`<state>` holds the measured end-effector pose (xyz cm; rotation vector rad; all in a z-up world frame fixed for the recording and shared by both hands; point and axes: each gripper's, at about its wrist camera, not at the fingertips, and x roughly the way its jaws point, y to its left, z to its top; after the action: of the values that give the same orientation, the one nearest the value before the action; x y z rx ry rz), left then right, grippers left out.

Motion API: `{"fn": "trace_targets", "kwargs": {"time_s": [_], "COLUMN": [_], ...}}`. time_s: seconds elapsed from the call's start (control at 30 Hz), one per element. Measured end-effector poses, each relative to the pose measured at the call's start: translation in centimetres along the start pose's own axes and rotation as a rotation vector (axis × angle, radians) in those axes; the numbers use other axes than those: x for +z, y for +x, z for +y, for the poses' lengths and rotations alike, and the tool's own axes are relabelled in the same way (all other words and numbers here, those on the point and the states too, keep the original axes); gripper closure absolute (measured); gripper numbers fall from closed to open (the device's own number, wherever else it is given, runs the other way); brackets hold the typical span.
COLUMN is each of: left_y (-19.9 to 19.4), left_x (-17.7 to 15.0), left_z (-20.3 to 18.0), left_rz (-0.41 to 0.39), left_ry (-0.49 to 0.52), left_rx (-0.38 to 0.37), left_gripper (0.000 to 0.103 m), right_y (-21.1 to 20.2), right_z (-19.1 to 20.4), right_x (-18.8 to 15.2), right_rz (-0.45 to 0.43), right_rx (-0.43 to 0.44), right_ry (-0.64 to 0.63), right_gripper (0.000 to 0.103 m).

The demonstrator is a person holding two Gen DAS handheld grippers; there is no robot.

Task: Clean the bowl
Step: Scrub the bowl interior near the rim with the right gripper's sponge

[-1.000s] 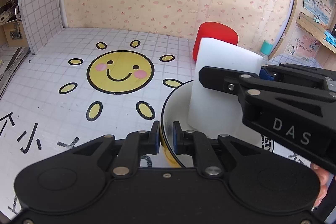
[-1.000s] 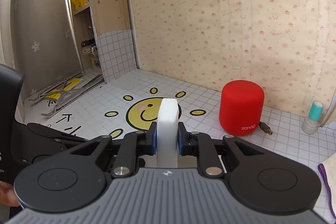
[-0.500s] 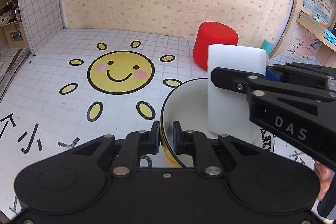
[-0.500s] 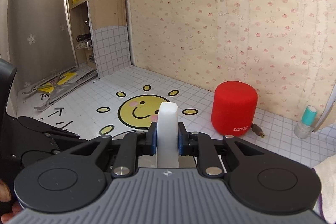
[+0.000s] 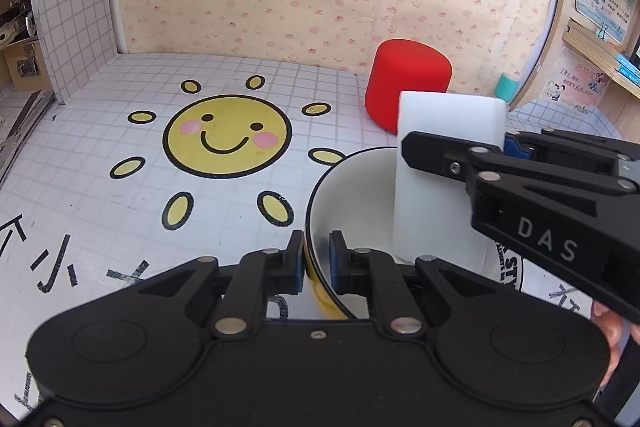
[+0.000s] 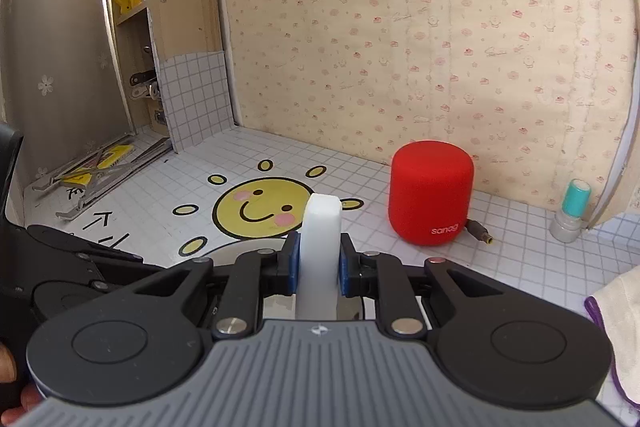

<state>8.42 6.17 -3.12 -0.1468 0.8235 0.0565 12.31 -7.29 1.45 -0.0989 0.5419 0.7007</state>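
Moved: sponge (image 5: pixel 444 163) now stands toward the bowl's right side; a second ago it was nearer the middle, tilted left.
Left gripper (image 5: pixel 316 259): narrow, pads pinching the near rim of the bowl (image 5: pixel 352 195), one pad inside, one outside.
Right gripper (image 6: pixel 319 269): closed on the sponge (image 6: pixel 320 251), blue pads against its two broad faces; seen from the left view (image 5: pixel 505 145) it reaches in from the right.
Sponge: white block, upright, lower end down inside the bowl.
Bowl: white inside, dark rim, yellow outside; on the counter (image 5: pixel 100 211) toward its near right, just right of the sun drawing (image 5: pixel 228 137).
Speaker (image 5: pixel 408 83): red, behind the bowl, near the back wall.
Bottle (image 6: pixel 571 211): teal cap, back right corner.
Cloth (image 6: pixel 616 331): right edge.
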Motion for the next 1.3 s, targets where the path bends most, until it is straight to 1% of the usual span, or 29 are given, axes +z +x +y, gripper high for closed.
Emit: {"fn": "trace_targets", "kwargs": {"time_s": [0.2,0.37,0.47,0.6,0.77,0.87,1.07,1.1,1.2,1.3], "left_y": [0.0,0.0,0.0,0.0,0.0,0.0,0.0,0.0,0.1,0.1], "left_x": [0.1,0.1,0.0,0.0,0.0,0.0,0.1,0.2,0.2,0.3], "left_z": [0.2,-0.1,0.0,-0.1,-0.2,-0.2,-0.1,0.1,0.2,0.2], "left_rz": [0.002,0.003,0.004,0.002,0.001,0.000,0.004,0.006,0.008,0.008], "left_ry": [0.002,-0.004,-0.012,-0.007,-0.004,-0.003,-0.004,-0.006,0.003,0.021], "left_rx": [-0.004,-0.003,-0.008,-0.004,0.003,0.007,-0.002,-0.011,-0.023,-0.024], "left_gripper": [0.090,0.090,0.090,0.090,0.090,0.090,0.090,0.090,0.090,0.090], "right_y": [1.4,1.4,1.6,1.2,0.4,-0.1,-0.6,-0.6,-1.1,-1.5], "right_z": [1.4,2.0,1.7,1.1,0.1,-0.2,-0.6,-0.6,-0.7,-1.0], "right_x": [1.2,1.8,1.5,0.5,-0.4,-0.7,-0.9,-0.9,-1.0,-1.1], "right_rz": [0.006,0.004,0.010,0.015,0.012,0.003,-0.008,-0.006,-0.006,-0.006], "right_rx": [0.069,0.170,0.154,0.097,0.055,0.043,0.059,0.065,0.074,0.091], "right_ry": [-0.006,0.043,0.054,0.041,0.035,0.035,0.063,0.067,0.063,0.076], "right_gripper": [0.082,0.082,0.082,0.082,0.082,0.082,0.080,0.079,0.069,0.065]}}
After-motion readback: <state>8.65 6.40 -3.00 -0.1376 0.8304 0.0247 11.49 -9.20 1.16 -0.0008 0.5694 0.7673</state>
